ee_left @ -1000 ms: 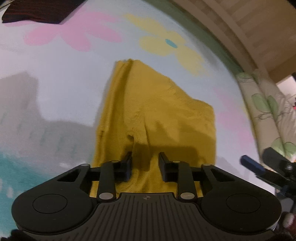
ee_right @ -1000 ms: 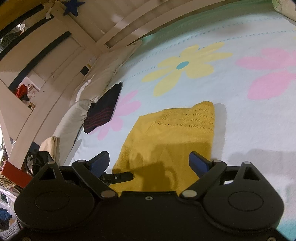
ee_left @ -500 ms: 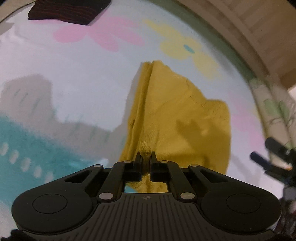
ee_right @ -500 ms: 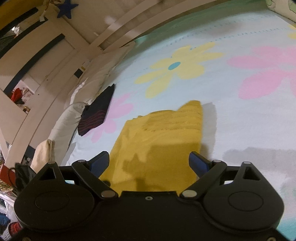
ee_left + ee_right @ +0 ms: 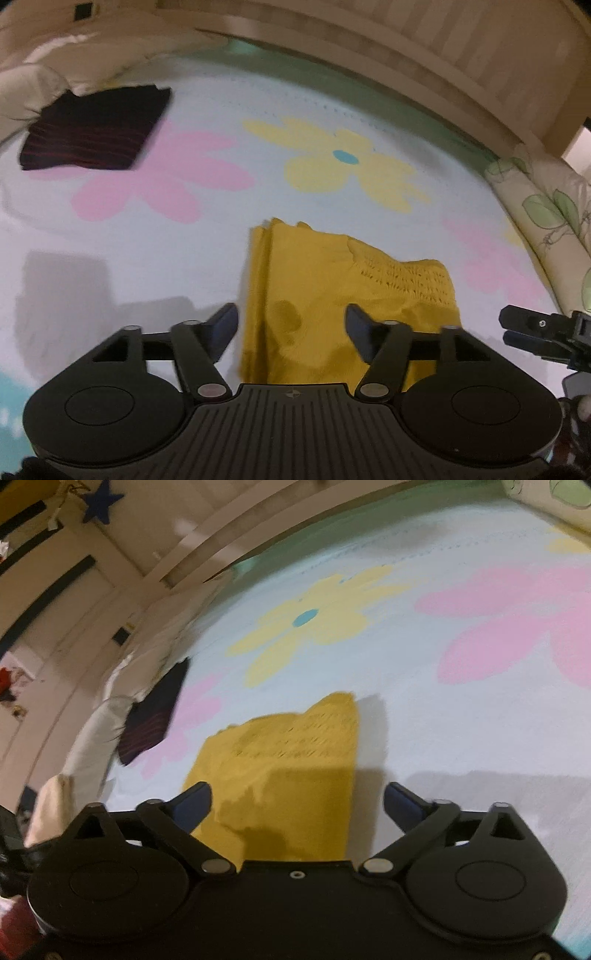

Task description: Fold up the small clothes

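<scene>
A folded mustard-yellow knit garment (image 5: 332,291) lies flat on the flowered bedspread (image 5: 184,266), with an openwork band along one edge (image 5: 410,277). My left gripper (image 5: 291,325) hangs just above its near end, jaws opening, pads clear of the cloth. In the right wrist view the same garment (image 5: 291,775) lies below my right gripper (image 5: 297,805), whose jaws are opening wide with nothing pressed between them. The right gripper's fingers (image 5: 532,328) also show at the right edge of the left wrist view.
A folded dark striped garment (image 5: 96,133) lies at the far left of the bed near white pillows (image 5: 92,746). A leaf-print cushion (image 5: 543,210) lines the right side. A wooden bed rail (image 5: 369,48) curves along the far edge.
My left gripper closed on the garment's near edge, then let go and opened while lifting back. The right gripper widened slightly and shifted a little over the cloth.
</scene>
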Tool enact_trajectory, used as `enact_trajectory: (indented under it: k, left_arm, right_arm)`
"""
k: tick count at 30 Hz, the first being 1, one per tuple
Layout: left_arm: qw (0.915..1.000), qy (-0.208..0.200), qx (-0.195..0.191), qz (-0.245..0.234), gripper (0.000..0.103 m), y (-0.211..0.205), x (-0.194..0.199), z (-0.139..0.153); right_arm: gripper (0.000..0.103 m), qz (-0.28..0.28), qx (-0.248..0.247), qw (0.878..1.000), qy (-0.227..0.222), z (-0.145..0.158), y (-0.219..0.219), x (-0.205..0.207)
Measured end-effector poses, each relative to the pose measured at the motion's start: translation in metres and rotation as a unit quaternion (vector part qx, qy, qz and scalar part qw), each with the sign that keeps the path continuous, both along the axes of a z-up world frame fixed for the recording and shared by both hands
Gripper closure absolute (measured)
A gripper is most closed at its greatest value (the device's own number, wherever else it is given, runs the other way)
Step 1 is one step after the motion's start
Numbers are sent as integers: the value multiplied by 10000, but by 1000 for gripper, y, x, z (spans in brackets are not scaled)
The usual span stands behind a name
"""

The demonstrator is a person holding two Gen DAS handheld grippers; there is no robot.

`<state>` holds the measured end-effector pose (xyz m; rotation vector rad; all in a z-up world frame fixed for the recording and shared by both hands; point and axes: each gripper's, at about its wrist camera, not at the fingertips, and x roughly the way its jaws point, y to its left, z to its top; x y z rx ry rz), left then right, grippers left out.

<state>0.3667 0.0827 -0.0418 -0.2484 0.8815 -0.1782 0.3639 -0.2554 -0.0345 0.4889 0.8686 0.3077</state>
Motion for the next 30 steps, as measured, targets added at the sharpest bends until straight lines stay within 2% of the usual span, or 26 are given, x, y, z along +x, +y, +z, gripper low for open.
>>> enact_trajectory:
  k: [3, 6, 10, 11, 12, 13, 15, 18, 22, 24, 27, 30]
  left_arm:
    - [9992, 177, 230, -272, 30, -15, 15, -11]
    - [9974, 64, 579, -416, 21, -26, 23, -18]
    - [9912, 30, 1248, -440, 20, -36, 42, -32]
    - [9897, 121, 1374, -396, 12, -35, 48, -39]
    - [9897, 227, 1374, -338, 0, -31, 54, -45]
    - [9907, 311, 1298, -257, 0, -26, 58, -49]
    - [9948, 419, 915, -149, 0, -14, 64, -55]
    - [9934, 401, 1036, -302, 0, -15, 66, -52]
    - [9961, 499, 670, -272, 1, -3, 65, -46]
    - [9970, 581, 361, -366, 1, 6, 58, -41]
    - [9960, 747, -197, -440, 1, 23, 45, -36]
    - [9934, 901, -482, -514, 1, 37, 27, -36]
  right_arm:
    - [0, -49, -392, 9992, -28, -4, 3, 10]
    - [0, -3, -651, 9979, -27, -11, 10, 22]
    - [0, 100, -897, 9959, -12, -21, 21, 41]
    - [0, 135, -1054, 9943, 26, -24, 25, 46]
    - [0, 139, -1263, 9919, 64, -28, 28, 51]
    - [0, 142, -1478, 9889, 111, -33, 31, 56]
    - [0, 164, -1722, 9846, 240, -45, 30, 66]
    - [0, 58, -1642, 9862, 191, -49, 23, 71]
    - [0, 124, -1673, 9856, 207, -47, 24, 71]
    - [0, 145, -1470, 9888, 216, -43, 19, 68]
    - [0, 143, -826, 9964, 104, -33, 3, 57]
    - [0, 226, -177, 9995, 87, -29, -10, 46]
